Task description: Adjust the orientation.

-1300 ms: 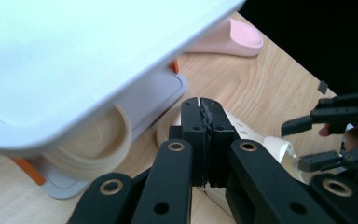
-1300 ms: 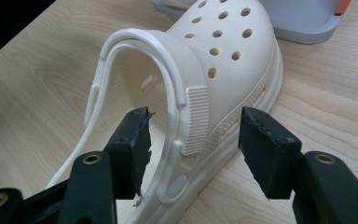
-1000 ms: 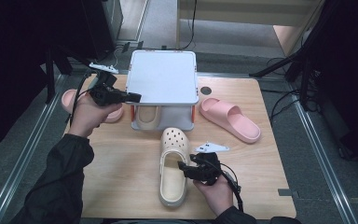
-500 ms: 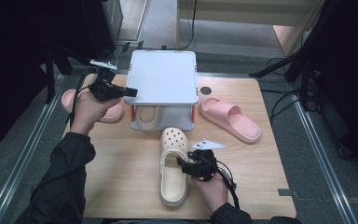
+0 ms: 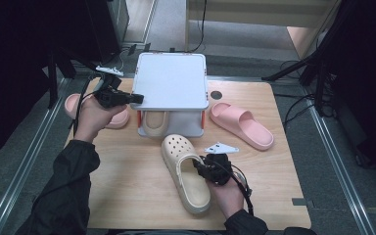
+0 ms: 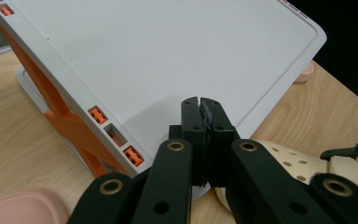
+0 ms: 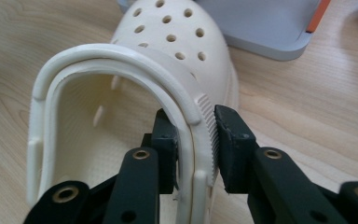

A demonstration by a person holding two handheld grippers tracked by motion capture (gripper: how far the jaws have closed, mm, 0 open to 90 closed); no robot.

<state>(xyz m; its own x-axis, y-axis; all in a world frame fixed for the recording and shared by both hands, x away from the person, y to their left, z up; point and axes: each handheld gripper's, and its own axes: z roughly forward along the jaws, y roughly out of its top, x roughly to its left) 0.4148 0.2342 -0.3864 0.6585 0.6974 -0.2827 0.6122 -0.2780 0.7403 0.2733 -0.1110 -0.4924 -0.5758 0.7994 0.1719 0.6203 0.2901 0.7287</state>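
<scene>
On the clog's (image 7: 135,107) side wall, the right hand-held gripper (image 7: 193,140) has just been closing, pads touching; left hand-held gripper (image 6: 200,109) clenched.

Matt cream foam clog (image 7: 168,60), pale wood-grain table (image 7: 307,107), smooth grey plastic rack (image 6: 168,60).

Over at three o'clock on the wooden tabletop (image 5: 127,196), a pink slide sandal (image 5: 242,125) lies flat, toe angled towards five o'clock, well apart from the rest. Across at nine o'clock its pink partner (image 5: 115,119) sits near the tabletop's edge, partly covered. A small dark round hole (image 5: 216,94) marks the tabletop at one o'clock, just beside the first sandal's heel. At five o'clock, right on the edge, there's a little grey patch (image 5: 298,201). Beyond twelve o'clock, cables trail across the grey floor (image 5: 254,58).
</scene>
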